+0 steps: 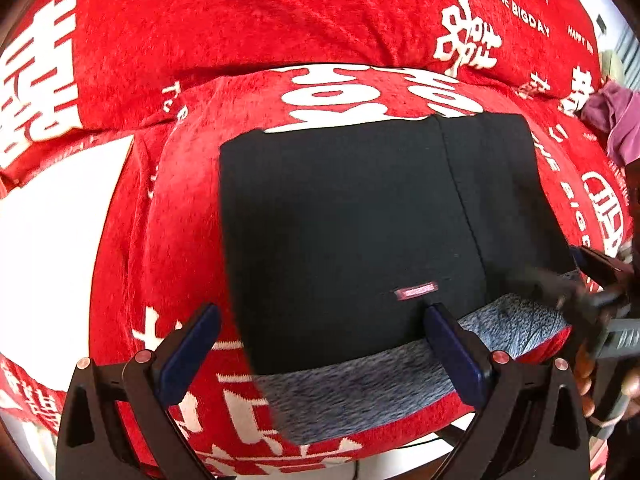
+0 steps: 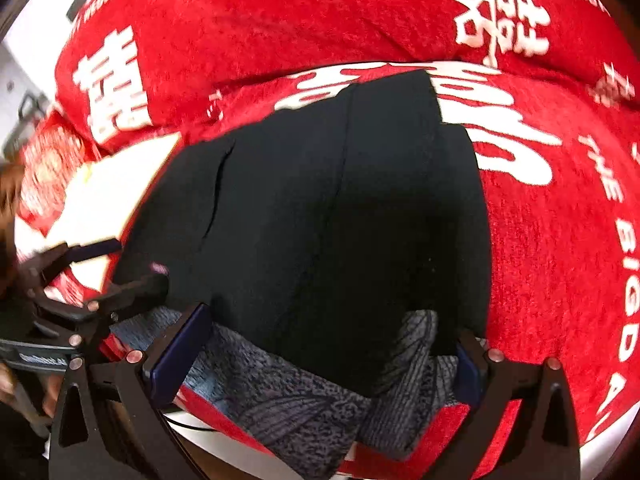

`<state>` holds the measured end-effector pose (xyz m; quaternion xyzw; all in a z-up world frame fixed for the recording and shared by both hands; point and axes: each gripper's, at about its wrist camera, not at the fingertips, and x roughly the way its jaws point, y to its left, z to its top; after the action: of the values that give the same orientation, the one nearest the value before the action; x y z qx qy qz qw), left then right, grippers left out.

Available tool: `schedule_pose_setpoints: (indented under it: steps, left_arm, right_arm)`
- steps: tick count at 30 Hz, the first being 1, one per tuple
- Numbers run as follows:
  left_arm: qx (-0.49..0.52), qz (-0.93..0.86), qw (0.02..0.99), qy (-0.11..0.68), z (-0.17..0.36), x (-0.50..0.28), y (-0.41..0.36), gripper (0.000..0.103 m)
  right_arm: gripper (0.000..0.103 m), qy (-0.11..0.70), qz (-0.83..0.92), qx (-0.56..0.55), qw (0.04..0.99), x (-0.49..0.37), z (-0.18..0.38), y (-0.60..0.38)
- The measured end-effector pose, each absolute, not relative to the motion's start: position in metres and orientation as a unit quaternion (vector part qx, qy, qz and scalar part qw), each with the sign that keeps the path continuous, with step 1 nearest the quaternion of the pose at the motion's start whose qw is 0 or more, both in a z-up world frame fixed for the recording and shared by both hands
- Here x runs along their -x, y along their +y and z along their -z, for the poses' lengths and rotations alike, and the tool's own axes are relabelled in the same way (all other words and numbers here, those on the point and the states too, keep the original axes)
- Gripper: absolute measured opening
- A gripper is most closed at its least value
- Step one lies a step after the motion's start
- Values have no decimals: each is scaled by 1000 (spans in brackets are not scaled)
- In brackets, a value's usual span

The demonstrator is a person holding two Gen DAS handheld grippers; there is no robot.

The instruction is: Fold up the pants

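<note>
The pants [image 1: 352, 232] are black and lie folded into a compact, roughly rectangular block on a red blanket [image 1: 280, 32] printed with white characters and lettering. The outer fabric is smooth and dark, with one long seam [image 1: 460, 200] running from the far edge toward the near edge. A small reddish label [image 1: 416, 291] sits close to the near edge. Along that near edge a band of grey, heathered lining [image 1: 360, 392] is exposed, turned outward below the black fabric. In the right wrist view the same lining [image 2: 304, 404] shows a ribbed, mottled texture, and one part of it rises in a fold against the black cloth [image 2: 320, 208]. The far edge of the pants is stepped, one layer reaching further than the other. The left gripper [image 1: 320, 344] is spread wide, with nothing between its fingers; its right finger [image 1: 452, 344] is at the near edge of the pants, and its left finger [image 1: 192, 344] is over the blanket. The right gripper [image 2: 324, 360] is also spread wide and straddles the near lining edge without clamping it. A purple cloth [image 1: 616, 120] lies at the right margin of the blanket.
</note>
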<state>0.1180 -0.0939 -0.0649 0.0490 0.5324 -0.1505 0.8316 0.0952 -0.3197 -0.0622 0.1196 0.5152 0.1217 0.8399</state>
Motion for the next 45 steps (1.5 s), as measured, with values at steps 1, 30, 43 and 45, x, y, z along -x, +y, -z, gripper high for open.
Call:
schedule_pose_setpoints:
  steps: [1, 30, 43, 45]
  left_arm:
    - [-38, 154, 830, 535, 67, -119, -89, 102]
    - [54, 200, 822, 531, 31, -134, -75, 102]
    - [53, 172, 804, 567, 64, -131, -88, 102]
    - [53, 180, 806, 562, 62, -127, -95, 102]
  right_arm:
    - [103, 512, -123, -134, 839, -96, 62, -323]
    - [22, 408, -188, -108, 887, -86, -50, -319]
    - [53, 405, -62, -155, 899, -87, -5, -374]
    - [90, 370, -109, -141, 912, -94, -29, -361]
